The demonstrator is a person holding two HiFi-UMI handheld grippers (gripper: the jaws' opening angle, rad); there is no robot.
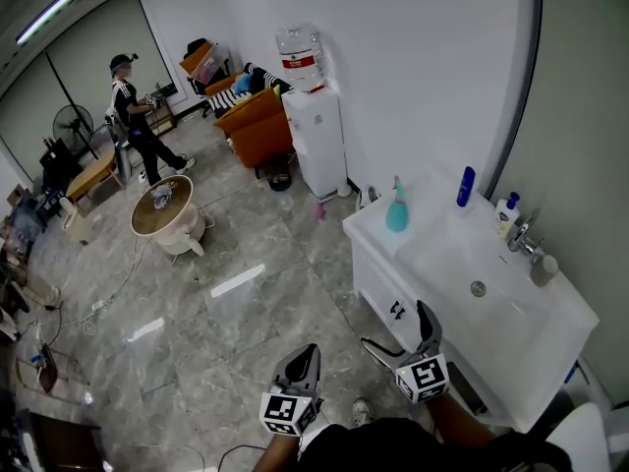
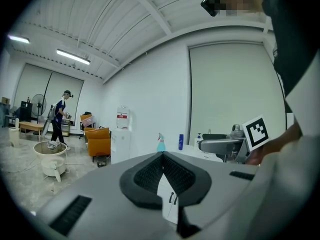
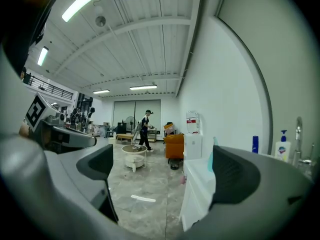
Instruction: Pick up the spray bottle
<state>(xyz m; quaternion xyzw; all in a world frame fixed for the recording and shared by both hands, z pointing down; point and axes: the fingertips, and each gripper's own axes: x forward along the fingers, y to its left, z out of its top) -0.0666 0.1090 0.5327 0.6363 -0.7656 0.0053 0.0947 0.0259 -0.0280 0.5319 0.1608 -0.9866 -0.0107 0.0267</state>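
I am in a big room with a shiny grey floor (image 1: 256, 303). On my right, a white sink counter (image 1: 432, 254) stands against the wall. The spray bottle (image 1: 396, 209) is blue-green. It stands upright on the far left part of the counter, close to the edge and well apart from both my claws. A dark blue bottle (image 1: 465, 186) stands by the wall to its right. A small white pump bottle (image 1: 507, 209) sits next to the tap (image 1: 524, 234). Farther off I see a white water cooler (image 1: 316, 141), an orange sofa (image 1: 257, 126), a round table (image 1: 163, 207) and a person (image 1: 138, 131) standing near a fan (image 1: 74, 124). I hold both claws low, near my body, pointing forward. My left claw (image 1: 307, 357) is over the floor, and its jaws are pressed together with nothing in them. My right claw (image 1: 398, 327) is near the front of the counter, and its jaws are spread wide with nothing between them.
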